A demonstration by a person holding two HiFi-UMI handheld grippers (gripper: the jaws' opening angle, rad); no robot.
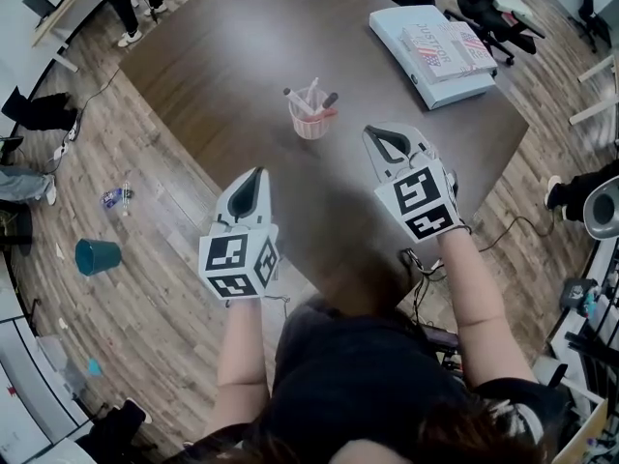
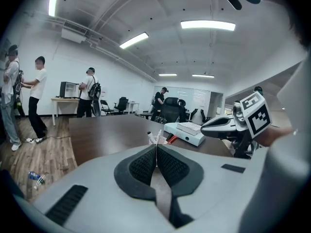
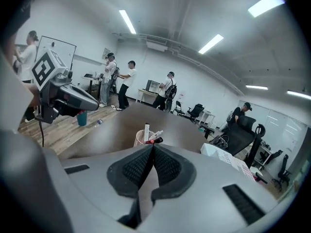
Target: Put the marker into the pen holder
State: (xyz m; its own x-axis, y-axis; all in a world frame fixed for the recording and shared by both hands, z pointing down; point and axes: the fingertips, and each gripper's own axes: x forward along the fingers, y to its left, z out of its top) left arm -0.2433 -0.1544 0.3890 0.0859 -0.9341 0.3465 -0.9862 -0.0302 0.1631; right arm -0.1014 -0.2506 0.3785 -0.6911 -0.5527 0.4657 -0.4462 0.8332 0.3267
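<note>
A pinkish mesh pen holder (image 1: 309,124) stands near the middle of the dark wooden table (image 1: 222,56), with several markers (image 1: 311,100) upright in it. My left gripper (image 1: 257,173) hovers below and to the left of the holder, shut with nothing between its jaws. My right gripper (image 1: 372,131) sits just right of the holder, also shut and empty. In the left gripper view the holder (image 2: 156,139) shows just past the closed jaws of the left gripper (image 2: 156,147). In the right gripper view the holder (image 3: 142,138) shows beyond the closed right gripper (image 3: 153,146).
A white binder (image 1: 431,48) with papers lies at the table's far right. A teal cup (image 1: 97,256) and a bottle (image 1: 114,197) lie on the wooden floor at left. Cables hang at the table's right edge. Office chairs (image 1: 484,8) and people stand around the room.
</note>
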